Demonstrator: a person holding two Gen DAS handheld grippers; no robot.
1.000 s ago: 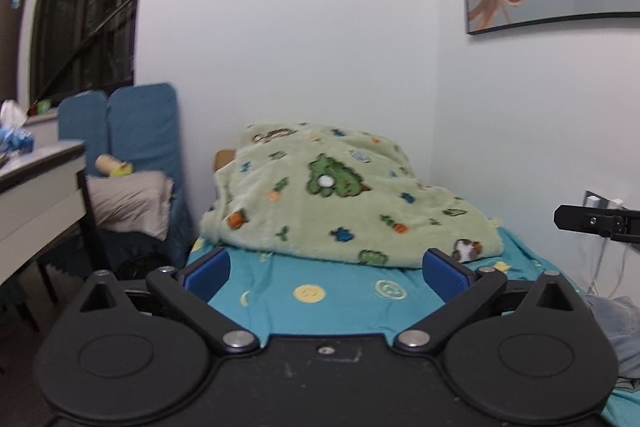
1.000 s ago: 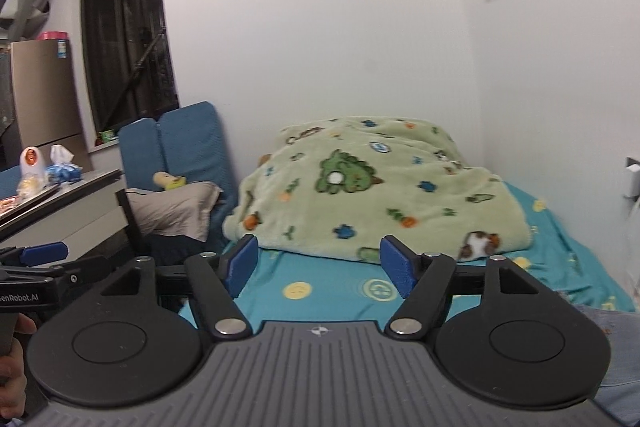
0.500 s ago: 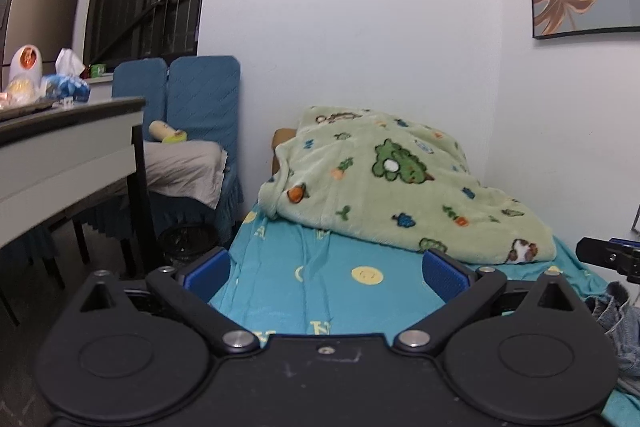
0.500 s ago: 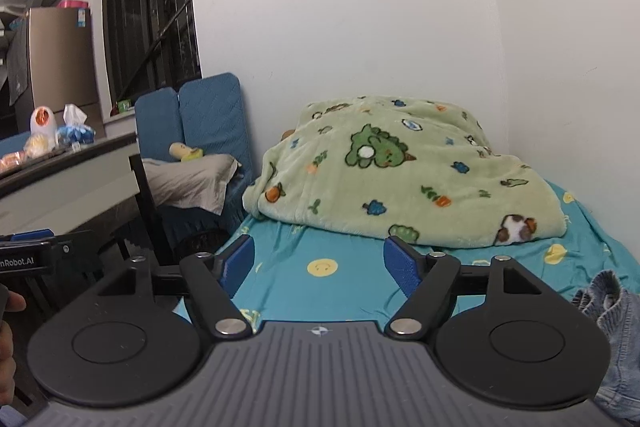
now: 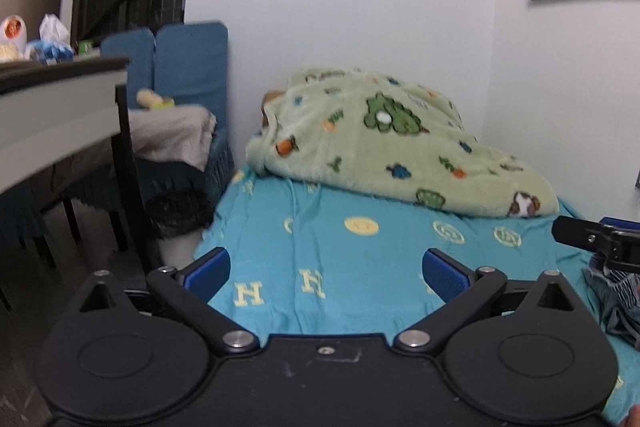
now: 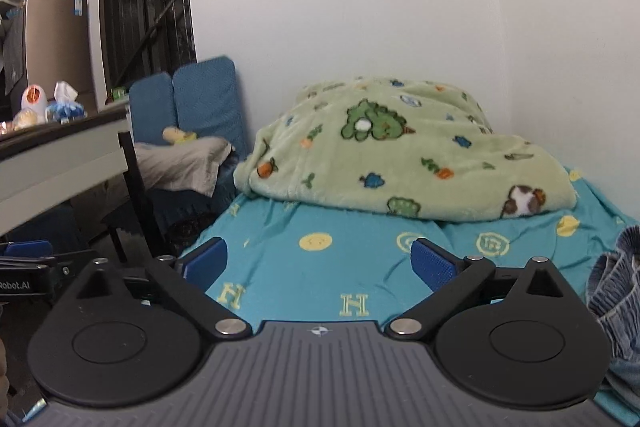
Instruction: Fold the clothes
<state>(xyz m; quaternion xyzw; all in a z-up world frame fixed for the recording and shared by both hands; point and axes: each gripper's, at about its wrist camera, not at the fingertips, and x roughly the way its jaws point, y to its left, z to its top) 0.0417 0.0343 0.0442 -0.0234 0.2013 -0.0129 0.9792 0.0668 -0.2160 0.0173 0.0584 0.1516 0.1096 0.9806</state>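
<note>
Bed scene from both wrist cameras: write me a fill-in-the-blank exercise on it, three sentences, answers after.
1. The green blanket lies at the bed's far end, on the ____ sheet.
2. The crumpled denim garment lies on the ____ side of the right wrist view.
3. Nothing is between the left tongs; their pads are ____ in colour.

Missing words: turquoise; right; blue

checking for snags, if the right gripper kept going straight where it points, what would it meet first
Probably the bare blue sheet; the right gripper, jaws opening and empty, points slightly downward. The green blanket lies farther on, though depth is unclear.
</note>
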